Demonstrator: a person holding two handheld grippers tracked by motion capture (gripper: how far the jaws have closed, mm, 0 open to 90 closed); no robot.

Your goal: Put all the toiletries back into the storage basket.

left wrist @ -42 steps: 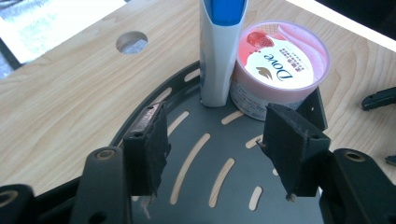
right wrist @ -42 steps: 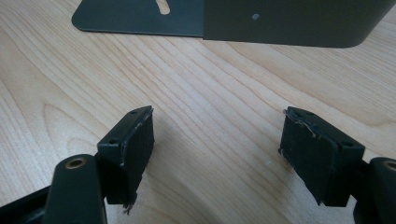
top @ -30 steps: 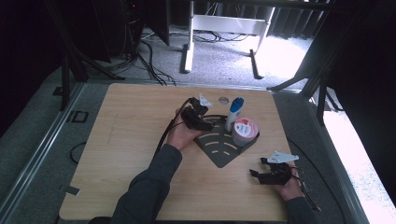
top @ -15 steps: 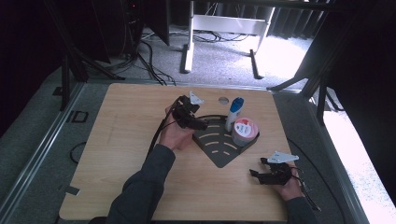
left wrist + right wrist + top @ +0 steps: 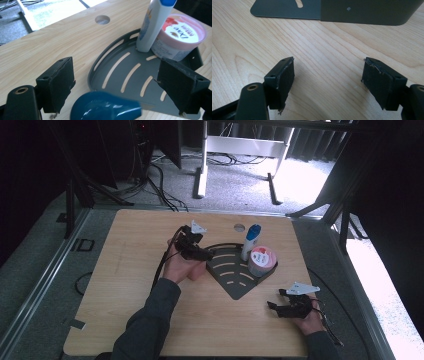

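Note:
A dark grey fan-shaped tray [image 5: 235, 270] lies mid-table. In its far corner stand a white bottle with a blue cap [image 5: 251, 240] and a pink tub [image 5: 262, 260]. My left gripper [image 5: 204, 253] hovers at the tray's left edge, pointing at it. In the left gripper view the tray [image 5: 117, 78], bottle [image 5: 151, 27] and tub [image 5: 178, 37] lie ahead. Its jaws [image 5: 117, 63] have just been opening and stand wide. A blurred glossy blue thing [image 5: 105, 108] sits low between them, touching neither pad. My right gripper [image 5: 276, 299] rests open near the front right, its jaws [image 5: 329, 62] over bare wood.
A round hole [image 5: 239, 227] pierces the tabletop behind the tray. The tray's solid wall [image 5: 362, 12] lies just beyond the right jaws. Cables trail from both grippers. A white stand and dark posts are on the floor past the far edge.
The left gripper has drawn back to the left, away from the bottle, and its jaws stand wider. The right hand has kept still.

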